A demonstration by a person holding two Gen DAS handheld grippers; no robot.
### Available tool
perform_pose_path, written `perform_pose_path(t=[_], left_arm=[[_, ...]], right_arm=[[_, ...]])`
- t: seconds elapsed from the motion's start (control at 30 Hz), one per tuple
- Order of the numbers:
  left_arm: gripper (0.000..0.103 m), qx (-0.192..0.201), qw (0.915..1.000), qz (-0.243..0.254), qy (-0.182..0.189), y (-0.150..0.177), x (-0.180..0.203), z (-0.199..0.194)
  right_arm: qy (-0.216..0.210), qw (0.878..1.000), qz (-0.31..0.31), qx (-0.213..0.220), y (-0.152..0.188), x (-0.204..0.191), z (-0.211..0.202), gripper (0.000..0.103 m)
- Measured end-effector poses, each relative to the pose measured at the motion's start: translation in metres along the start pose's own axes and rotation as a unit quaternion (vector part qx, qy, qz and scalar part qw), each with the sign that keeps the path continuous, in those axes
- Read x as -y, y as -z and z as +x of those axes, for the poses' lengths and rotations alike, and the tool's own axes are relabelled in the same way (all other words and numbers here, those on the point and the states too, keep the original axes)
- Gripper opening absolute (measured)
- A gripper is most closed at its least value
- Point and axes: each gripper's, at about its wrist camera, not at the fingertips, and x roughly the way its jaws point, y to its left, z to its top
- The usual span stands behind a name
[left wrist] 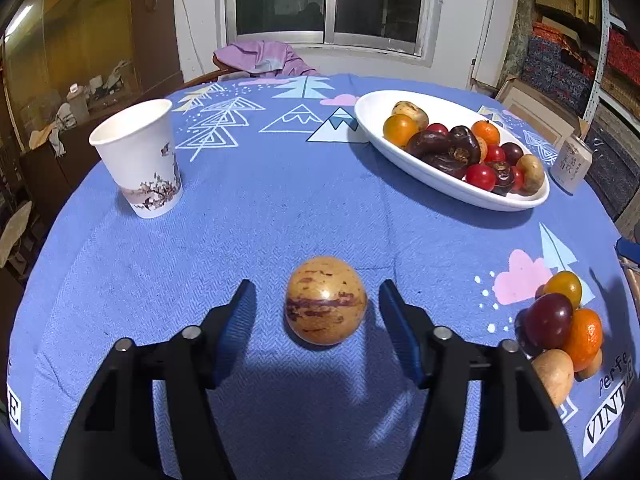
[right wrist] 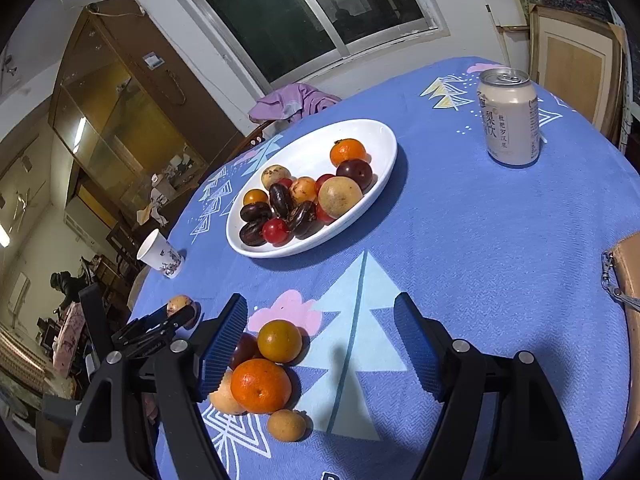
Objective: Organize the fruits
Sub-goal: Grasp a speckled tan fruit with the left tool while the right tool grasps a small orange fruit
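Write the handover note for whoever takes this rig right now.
Left gripper: open, jaws either side of the tan purple-streaked round fruit on the blue tablecloth, not gripping.
Right gripper: open, empty, beside the loose fruit pile.
Done: many fruits already in the white oval dish.
Left: streaked fruit and the pile, which includes an orange tangerine.

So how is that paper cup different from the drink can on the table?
The paper cup is open at the top and widens upward, while the drink can is straight-sided with a closed metal lid and pull tab. The cup carries a blossom picture near its base; the can carries printed characters. The cup stands left of the white dish, the can right of it. Both are pale and stand upright on the blue tablecloth.
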Motion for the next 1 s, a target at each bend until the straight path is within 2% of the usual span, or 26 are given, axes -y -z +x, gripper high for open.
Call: perform_pose_path(t=[0.13,0.2,0.4,0.47,0.6,0.67,0.9,1.0], left_arm=[[0.041,-0.006,0.9999,-0.004,0.014,0.000,-0.001,0.003],[0.038,-0.005,0.9998,0.001,0.017,0.001,0.002,0.003],[0.038,-0.005,0.9999,0.007,0.010,0.001,0.007,0.004],[0.038,-0.008,0.9999,0.009,0.011,0.001,0.008,0.004],[0.038,-0.013,0.9998,0.012,0.012,0.001,0.010,0.006],[0.038,-0.013,0.9998,0.011,0.013,0.001,0.009,0.006],[0.038,-0.016,0.9997,0.011,0.015,0.002,0.010,0.007],[0.039,-0.017,0.9997,0.012,0.015,0.002,0.009,0.007]], right_arm=[[-0.004,1.000,-0.017,-0.009,0.004,-0.007,0.004,0.077],[-0.007,1.000,-0.023,-0.015,0.006,-0.010,0.006,0.077],[-0.029,0.998,-0.028,-0.045,0.016,-0.018,0.025,0.076],[-0.026,0.998,-0.028,-0.051,0.019,-0.021,0.033,0.073],[-0.039,0.996,-0.016,-0.075,0.022,-0.023,0.047,0.049],[-0.048,0.995,-0.008,-0.089,0.023,-0.024,0.053,0.043],[-0.048,0.994,0.007,-0.103,0.022,-0.027,0.069,0.041],[-0.065,0.991,0.028,-0.117,0.025,-0.019,0.080,0.042]])
